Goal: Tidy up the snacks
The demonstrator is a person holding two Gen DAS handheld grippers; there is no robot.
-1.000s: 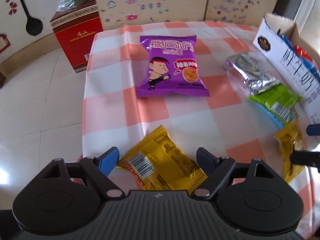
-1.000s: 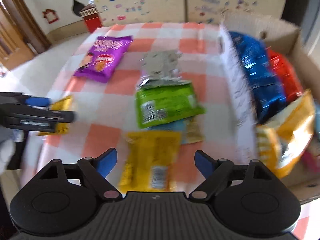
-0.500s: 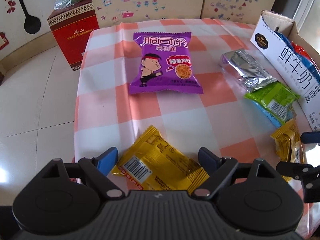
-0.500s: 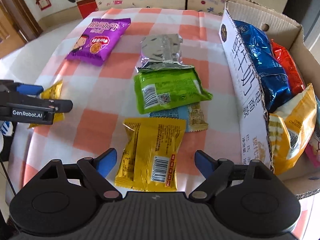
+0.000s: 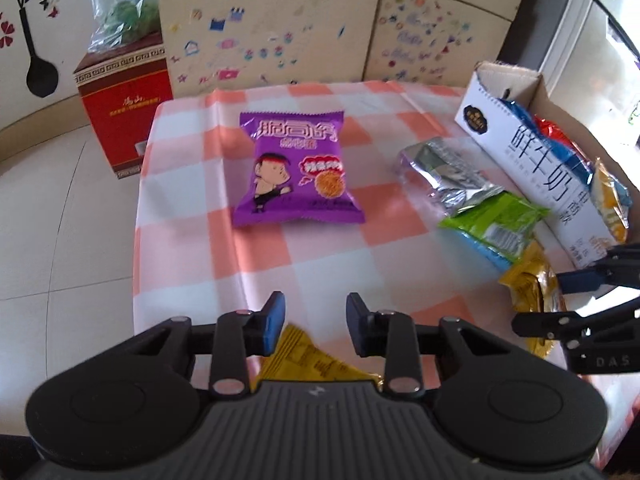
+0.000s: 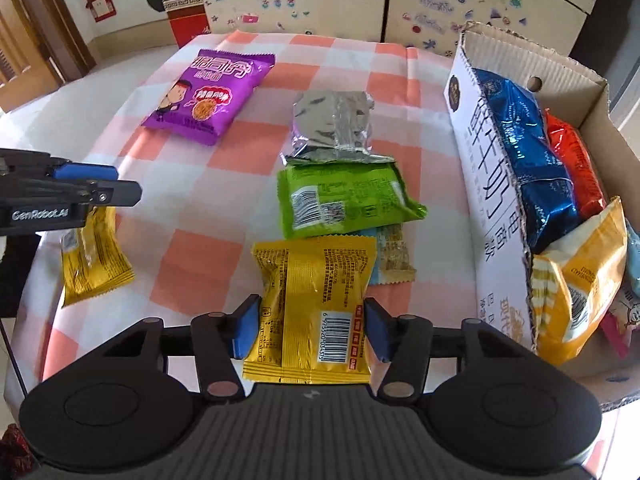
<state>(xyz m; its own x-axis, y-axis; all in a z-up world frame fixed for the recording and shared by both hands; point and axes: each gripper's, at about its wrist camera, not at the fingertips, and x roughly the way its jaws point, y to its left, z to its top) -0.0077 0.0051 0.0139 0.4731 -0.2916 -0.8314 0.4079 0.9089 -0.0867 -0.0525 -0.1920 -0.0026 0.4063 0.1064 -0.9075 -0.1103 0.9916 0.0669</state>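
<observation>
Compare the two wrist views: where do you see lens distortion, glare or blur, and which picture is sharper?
Left wrist view: fisheye bends the floor tiles; the window at right is blown out; the purple snack bag and silver packet look slightly soft. Right wrist view: sharper, barcode digits readable on the yellow packet; glare streaks the blue foil bag; the cardboard box walls bow outward.
</observation>
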